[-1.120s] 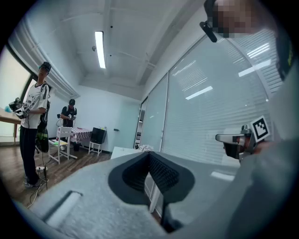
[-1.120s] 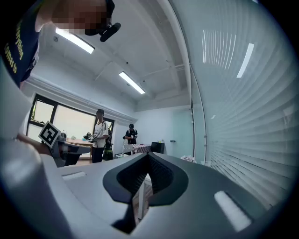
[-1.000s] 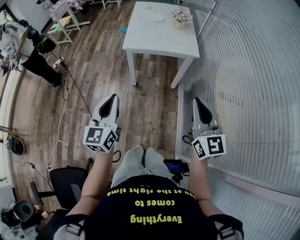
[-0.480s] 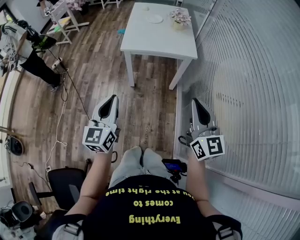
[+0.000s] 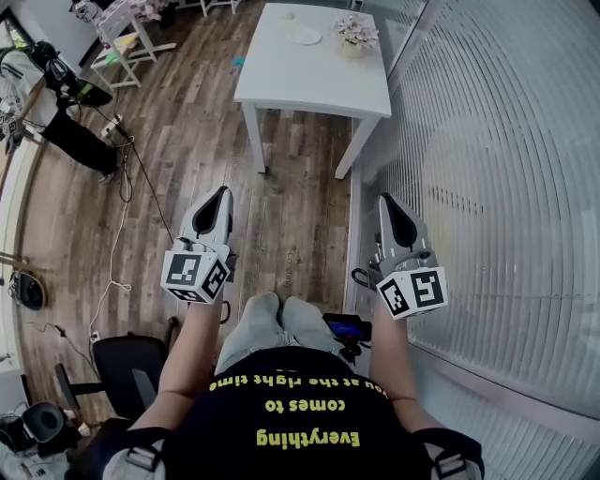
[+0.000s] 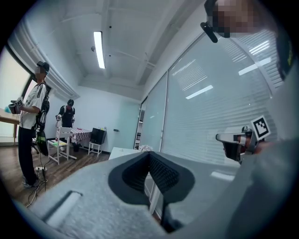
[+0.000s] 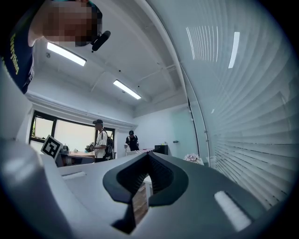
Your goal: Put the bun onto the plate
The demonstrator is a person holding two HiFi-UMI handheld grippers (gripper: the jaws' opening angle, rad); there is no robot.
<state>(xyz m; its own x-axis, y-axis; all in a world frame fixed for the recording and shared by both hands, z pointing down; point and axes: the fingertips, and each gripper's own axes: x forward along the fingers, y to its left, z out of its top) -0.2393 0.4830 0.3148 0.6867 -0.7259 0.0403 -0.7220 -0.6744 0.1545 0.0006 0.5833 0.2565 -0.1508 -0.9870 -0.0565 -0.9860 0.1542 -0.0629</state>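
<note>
A white table (image 5: 314, 70) stands far ahead on the wooden floor. On it lie a white plate (image 5: 307, 36), a pot of flowers (image 5: 354, 36) and a small pale thing (image 5: 286, 14) too small to identify. My left gripper (image 5: 221, 191) and right gripper (image 5: 384, 199) are held level in front of me, well short of the table. Both are shut, with nothing between the jaws. In the left gripper view the shut tips (image 6: 149, 154) point at the table (image 6: 122, 151), and the right gripper (image 6: 233, 142) shows to the side. In the right gripper view the tips (image 7: 148, 154) meet too.
A glass wall with blinds (image 5: 497, 169) runs along my right. At the left stand a person (image 5: 70, 122), white chairs (image 5: 122, 33) and cables (image 5: 122, 234) across the floor. A black office chair (image 5: 127, 370) is beside my left leg. Two people (image 7: 100, 140) stand by a desk.
The table has slid slightly down and to the left in the head view. Both grippers stay shut and hold nearly the same place in front of me.
</note>
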